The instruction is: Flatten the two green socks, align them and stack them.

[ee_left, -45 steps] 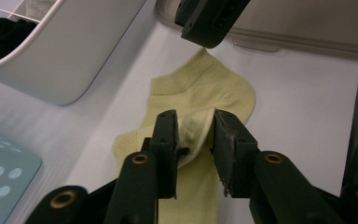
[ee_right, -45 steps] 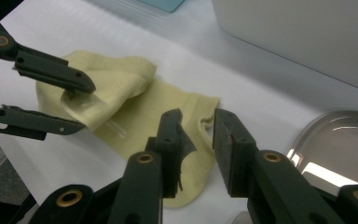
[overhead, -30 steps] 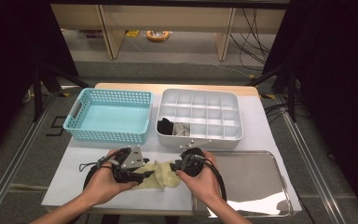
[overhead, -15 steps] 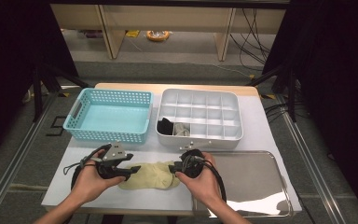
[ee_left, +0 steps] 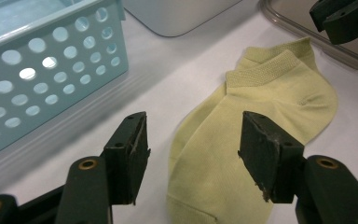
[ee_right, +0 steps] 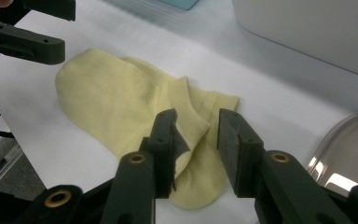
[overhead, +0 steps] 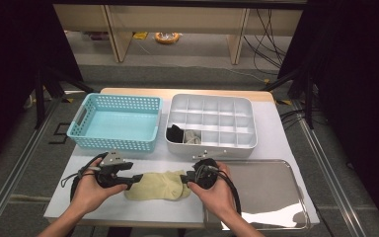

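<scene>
Holding black, grey items: divided box [overhead: 210, 122]; basket [overhead: 116, 123] empty.

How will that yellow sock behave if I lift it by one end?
The yellow sock lies flat and thin like soft knit, so it will probably droop limply. It looks light. Its ribbed cuff should give some grip, so slipping seems unlikely.

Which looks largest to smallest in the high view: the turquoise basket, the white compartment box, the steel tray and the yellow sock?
1. steel tray, though it lies nearest the camera
2. turquoise basket and white compartment box, too alike to rank
3. yellow sock
</scene>
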Motion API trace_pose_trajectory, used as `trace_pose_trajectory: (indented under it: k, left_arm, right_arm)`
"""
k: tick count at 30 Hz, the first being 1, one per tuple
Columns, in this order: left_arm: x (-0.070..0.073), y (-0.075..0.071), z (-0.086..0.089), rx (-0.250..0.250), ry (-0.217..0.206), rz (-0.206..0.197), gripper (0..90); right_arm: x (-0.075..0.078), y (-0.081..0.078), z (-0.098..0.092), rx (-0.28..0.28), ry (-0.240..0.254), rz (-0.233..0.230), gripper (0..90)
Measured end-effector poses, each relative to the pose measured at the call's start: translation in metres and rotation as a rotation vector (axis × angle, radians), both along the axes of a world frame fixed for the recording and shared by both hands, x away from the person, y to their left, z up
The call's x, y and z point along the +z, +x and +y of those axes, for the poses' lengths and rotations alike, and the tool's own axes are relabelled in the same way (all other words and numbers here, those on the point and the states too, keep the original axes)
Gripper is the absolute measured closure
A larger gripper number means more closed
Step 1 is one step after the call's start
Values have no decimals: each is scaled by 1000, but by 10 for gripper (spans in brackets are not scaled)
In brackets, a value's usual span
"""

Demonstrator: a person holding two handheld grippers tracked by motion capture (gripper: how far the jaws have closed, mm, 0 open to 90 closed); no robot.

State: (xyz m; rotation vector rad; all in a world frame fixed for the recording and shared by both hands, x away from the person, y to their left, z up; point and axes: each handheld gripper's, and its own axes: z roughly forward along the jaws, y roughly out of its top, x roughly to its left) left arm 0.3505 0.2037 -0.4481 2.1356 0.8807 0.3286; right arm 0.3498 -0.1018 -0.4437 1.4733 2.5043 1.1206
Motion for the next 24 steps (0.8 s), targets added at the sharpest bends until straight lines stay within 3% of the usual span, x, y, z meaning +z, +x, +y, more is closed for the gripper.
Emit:
trace_pose_trajectory:
  k: [4, 5, 6, 7, 8, 9, 10, 13, 18, 19, 20, 24]
  left_arm:
    - [-1, 1, 3, 14, -11, 18, 414]
    - [-1, 1, 3, 29, -23, 20, 414]
    - [0, 2, 4, 29, -18, 20, 414]
    - [1, 3, 4, 32, -19, 19, 414]
    - [2, 4, 4, 32, -22, 18, 414]
    - [2, 5, 4, 32, -24, 17, 414]
    - [2, 5, 4, 36, -29, 15, 414]
    - [2, 4, 8, 42, -29, 27, 416]
    - [-4, -1, 17, 48, -8, 85, 433]
    - [-5, -2, 18, 51, -5, 94, 438]
    - [-7, -2, 20, 50, -2, 111, 441]
    - [-11, -2, 23, 62, 1, 141, 466]
  right_arm:
    - [-1, -1, 2, 15, 4, 2, 674]
    - [-3, 0, 3, 3, -16, -7, 674]
    - [-3, 0, 2, 41, 14, -18, 674]
    - [-4, -1, 3, 37, 21, -16, 673]
    - [-3, -2, 3, 21, 9, 5, 673]
    - [-3, -1, 2, 16, -12, -8, 672]
    - [-2, -2, 2, 14, -1, 8, 671]
    - [-2, -1, 1, 43, 32, -15, 670]
    - [1, 2, 5, 57, 35, -11, 681]
    - [1, 4, 5, 75, 36, -28, 684]
    - [2, 3, 7, 58, 41, -3, 686]
    - [-1, 6, 10, 86, 52, -9, 686]
